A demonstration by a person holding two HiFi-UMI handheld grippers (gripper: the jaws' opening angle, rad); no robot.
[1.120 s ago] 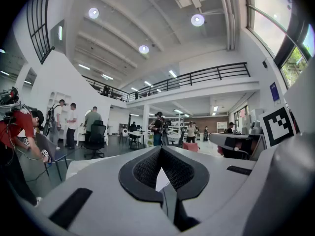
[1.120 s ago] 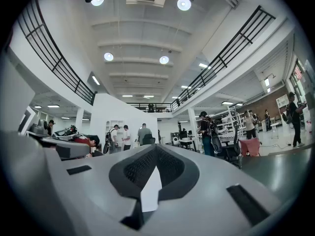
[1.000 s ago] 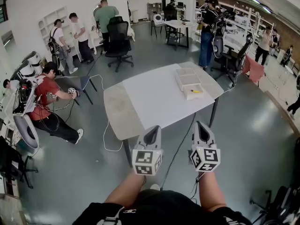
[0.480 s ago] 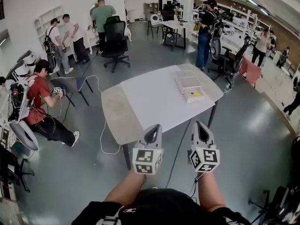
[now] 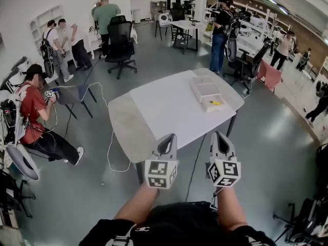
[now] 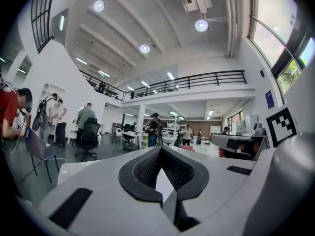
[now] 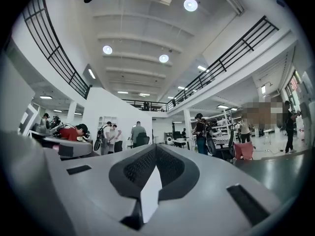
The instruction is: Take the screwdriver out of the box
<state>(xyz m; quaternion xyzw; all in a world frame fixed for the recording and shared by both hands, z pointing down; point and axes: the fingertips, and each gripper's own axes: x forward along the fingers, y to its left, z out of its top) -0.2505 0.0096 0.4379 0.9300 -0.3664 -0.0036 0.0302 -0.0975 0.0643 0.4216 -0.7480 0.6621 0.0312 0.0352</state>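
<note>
Left tongs and right tongs, lower centre, are held closed and empty; unless opened, the screwdriver in the box on the desk could be knocked aside

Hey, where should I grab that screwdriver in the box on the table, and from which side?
Grip the screwdriver across its yellow handle, coming down from above: it lies flat inside the box, whose walls would likely block a sideways approach.

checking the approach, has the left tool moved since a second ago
Yes. The left tool has moved forward, toward the table: its tip now reaches further over the table's near edge than before.
</note>
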